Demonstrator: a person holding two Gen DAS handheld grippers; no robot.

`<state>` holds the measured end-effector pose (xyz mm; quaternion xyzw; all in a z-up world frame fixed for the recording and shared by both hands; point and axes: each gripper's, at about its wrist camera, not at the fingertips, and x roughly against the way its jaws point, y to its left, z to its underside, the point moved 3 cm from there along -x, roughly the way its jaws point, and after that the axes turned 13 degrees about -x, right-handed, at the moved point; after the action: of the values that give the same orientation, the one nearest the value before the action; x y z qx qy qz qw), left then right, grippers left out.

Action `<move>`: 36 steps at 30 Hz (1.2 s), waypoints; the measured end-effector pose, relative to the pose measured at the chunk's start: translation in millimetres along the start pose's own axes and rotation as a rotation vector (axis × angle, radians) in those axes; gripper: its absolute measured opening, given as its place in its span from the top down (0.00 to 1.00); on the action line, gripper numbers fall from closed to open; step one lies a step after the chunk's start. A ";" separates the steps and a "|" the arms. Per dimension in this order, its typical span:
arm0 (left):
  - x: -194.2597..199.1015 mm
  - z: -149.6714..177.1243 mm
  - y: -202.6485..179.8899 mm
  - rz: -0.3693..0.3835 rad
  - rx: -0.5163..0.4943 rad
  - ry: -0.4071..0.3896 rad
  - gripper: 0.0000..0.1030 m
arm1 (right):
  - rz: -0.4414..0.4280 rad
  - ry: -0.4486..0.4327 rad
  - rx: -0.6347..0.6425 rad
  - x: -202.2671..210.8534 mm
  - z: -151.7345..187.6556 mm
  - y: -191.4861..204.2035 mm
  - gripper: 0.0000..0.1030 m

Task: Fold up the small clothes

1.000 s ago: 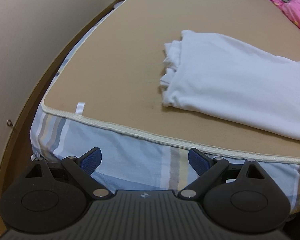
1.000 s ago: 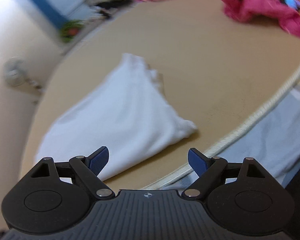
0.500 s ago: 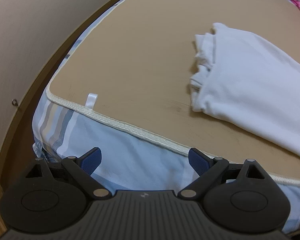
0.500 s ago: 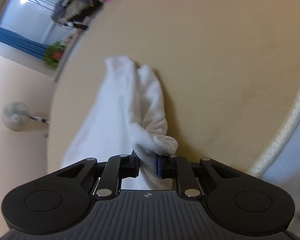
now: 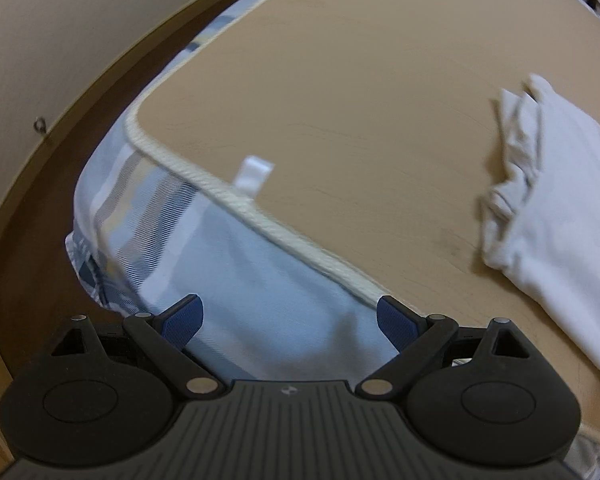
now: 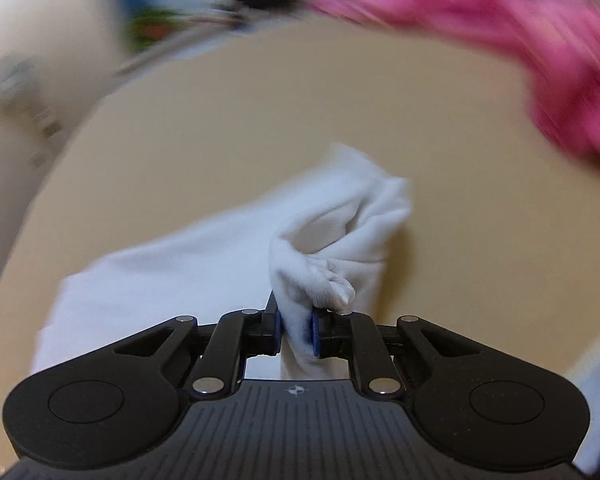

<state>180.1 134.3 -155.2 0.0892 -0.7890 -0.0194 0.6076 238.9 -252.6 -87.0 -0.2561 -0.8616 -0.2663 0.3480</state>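
- The white cloth (image 6: 204,264) is soft and a bit fuzzy, and it lies on the tan mat (image 6: 260,120) in a flat folded slab.
- One corner of the cloth is bunched up into a wrinkly lump, lifted off the mat.
- The right claw (image 6: 296,330) has its two blue pads squeezed tight on that lump, so the cloth sticks up between them.
- In the left camera the same white cloth (image 5: 556,216) sits far over on the right side of the tan mat (image 5: 340,100), with its crumpled layered edge facing left.
- The left claw (image 5: 290,318) has its blue pads wide apart with nothing between them, and it hangs off the side of the bed, well apart from the cloth.
- The mat is smooth and flat with a thick cream rope edge (image 5: 228,196) around it (a small shiny white loop tag (image 5: 252,172) sticks out from that edge).
- Under the mat is a bed sheet (image 5: 148,216), pale blue with grey and yellow stripes.
- A brown wooden frame (image 5: 60,148) curves around the bed, next to a plain beige wall (image 5: 52,24).
- Far back on the mat there is a fluffy pink pile (image 6: 520,40), very blurry, well apart from the white cloth.
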 end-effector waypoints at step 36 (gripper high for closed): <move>4.0 -91.4 -119.7 0.204 -0.521 -0.217 0.93 | -0.119 0.015 0.991 -6.7 165.9 74.5 0.81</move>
<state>281.1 23.1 -144.2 -0.1521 -0.8228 -0.1693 0.5209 213.0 -94.4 -173.2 -0.0085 -0.8950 0.1540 0.4185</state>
